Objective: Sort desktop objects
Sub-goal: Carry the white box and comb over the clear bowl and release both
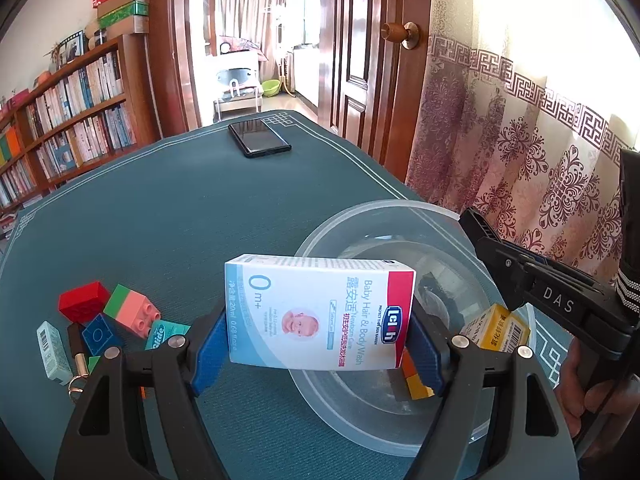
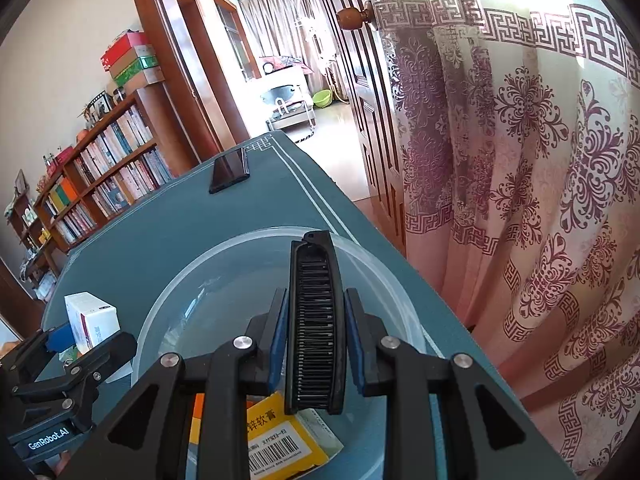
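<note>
My left gripper (image 1: 320,334) is shut on a white and blue baby wash box (image 1: 320,300), with its blue pads pressing on both short ends. It holds the box level over the near left rim of a clear plastic bowl (image 1: 400,210). In the right wrist view my right gripper (image 2: 316,306) is shut on a black comb (image 2: 316,268), which points forward above the same bowl (image 2: 200,256). A yellow box (image 2: 280,436) and an orange and yellow block (image 1: 416,378) lie inside the bowl. The left gripper and its box (image 2: 92,318) also show at the left of that view.
On the green table cover, left of the bowl, lies a cluster: a red brick (image 1: 84,300), a green and pink brick (image 1: 132,310), a blue brick (image 1: 98,336), a teal floss case (image 1: 164,332) and a small white box (image 1: 52,350). A black phone (image 1: 259,138) lies far back. A curtain hangs at the right.
</note>
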Tool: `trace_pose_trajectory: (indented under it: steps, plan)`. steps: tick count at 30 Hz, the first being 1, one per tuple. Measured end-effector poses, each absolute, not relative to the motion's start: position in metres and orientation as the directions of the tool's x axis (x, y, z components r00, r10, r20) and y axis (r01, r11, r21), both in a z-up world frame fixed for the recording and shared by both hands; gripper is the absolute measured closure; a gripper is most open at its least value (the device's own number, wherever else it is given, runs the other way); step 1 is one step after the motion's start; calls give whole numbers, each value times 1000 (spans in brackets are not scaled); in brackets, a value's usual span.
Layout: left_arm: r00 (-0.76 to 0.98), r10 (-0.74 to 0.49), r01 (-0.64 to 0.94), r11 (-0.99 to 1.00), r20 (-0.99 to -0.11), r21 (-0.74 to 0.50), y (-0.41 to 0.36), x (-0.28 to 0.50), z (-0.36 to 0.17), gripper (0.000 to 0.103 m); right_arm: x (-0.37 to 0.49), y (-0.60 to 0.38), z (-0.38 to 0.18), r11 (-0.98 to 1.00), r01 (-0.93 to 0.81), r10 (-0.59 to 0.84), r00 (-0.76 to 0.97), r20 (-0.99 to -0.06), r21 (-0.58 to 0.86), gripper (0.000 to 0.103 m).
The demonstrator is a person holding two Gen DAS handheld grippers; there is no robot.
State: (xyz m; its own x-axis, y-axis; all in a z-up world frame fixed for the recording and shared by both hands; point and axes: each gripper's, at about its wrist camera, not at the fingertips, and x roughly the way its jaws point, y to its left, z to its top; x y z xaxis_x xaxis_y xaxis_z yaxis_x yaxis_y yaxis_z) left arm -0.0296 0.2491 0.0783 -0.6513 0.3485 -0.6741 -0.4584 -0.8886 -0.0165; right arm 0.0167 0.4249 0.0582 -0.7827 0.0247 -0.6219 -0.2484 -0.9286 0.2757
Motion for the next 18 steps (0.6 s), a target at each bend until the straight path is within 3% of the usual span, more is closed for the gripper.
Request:
trace_pose_trajectory:
  steps: [3,10,18]
  plan:
    - [-623,375,-484,-874,-686,-38,253,-33,77,23,16,428,56,-921,-265,29,-777,-629,285,72]
    - [-592,371,-487,-872,-715,-48,258,-37,68,22,19,430,54,-911,-280,32,-777,-628,301,55]
    - [-606,393,-465,-881,-692,-93,242,-37,73,22,20,425,49,-911,-279,20,-767,-642,305,53]
